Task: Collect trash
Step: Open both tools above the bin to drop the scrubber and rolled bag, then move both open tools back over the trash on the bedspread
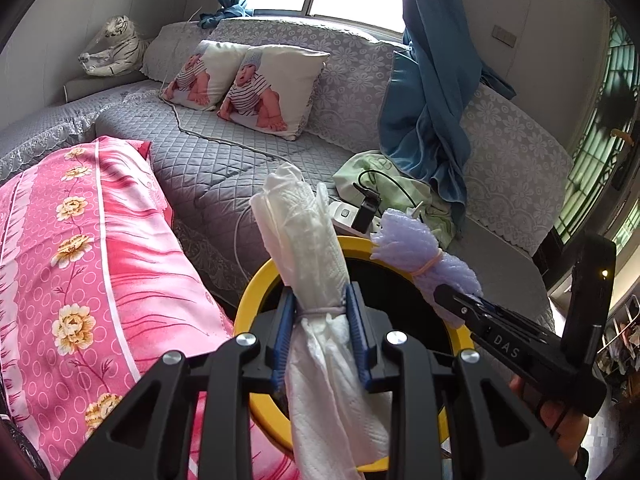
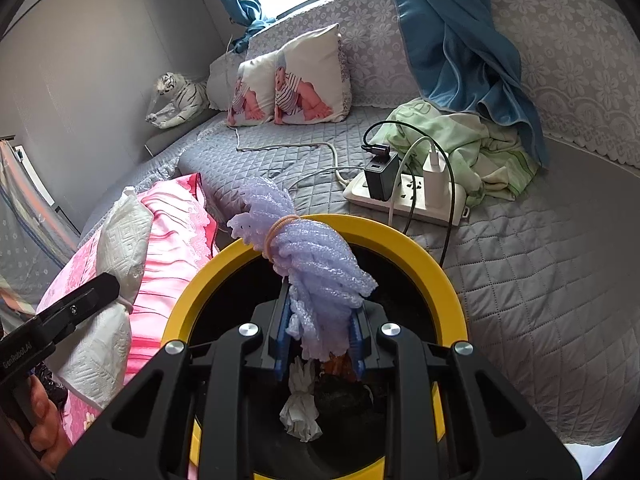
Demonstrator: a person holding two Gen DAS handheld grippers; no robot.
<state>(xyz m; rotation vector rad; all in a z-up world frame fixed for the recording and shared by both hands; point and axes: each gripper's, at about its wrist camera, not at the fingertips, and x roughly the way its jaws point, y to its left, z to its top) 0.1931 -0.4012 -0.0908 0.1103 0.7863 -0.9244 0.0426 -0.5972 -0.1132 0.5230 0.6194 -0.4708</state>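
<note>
My left gripper [image 1: 320,316] is shut on a white paper-towel bundle [image 1: 308,232] tied at its middle, held over the near-left rim of a yellow-rimmed black trash bin [image 1: 250,292]. My right gripper [image 2: 320,336] is shut on a purple foam-net bundle [image 2: 308,256] bound with an orange rubber band, held above the bin's opening [image 2: 436,264]. The foam bundle also shows in the left wrist view [image 1: 412,248], and the paper bundle in the right wrist view [image 2: 120,240]. Inside the bin lie a crumpled white tissue [image 2: 300,404] and dark scraps.
The bin stands against a grey quilted sofa [image 2: 540,280]. A pink floral pillow [image 1: 88,272] lies at its left. A white power strip [image 2: 404,196] with chargers and cables, a green cloth [image 2: 460,140], a blue curtain [image 2: 460,40] and two baby-print cushions [image 2: 296,80] lie beyond.
</note>
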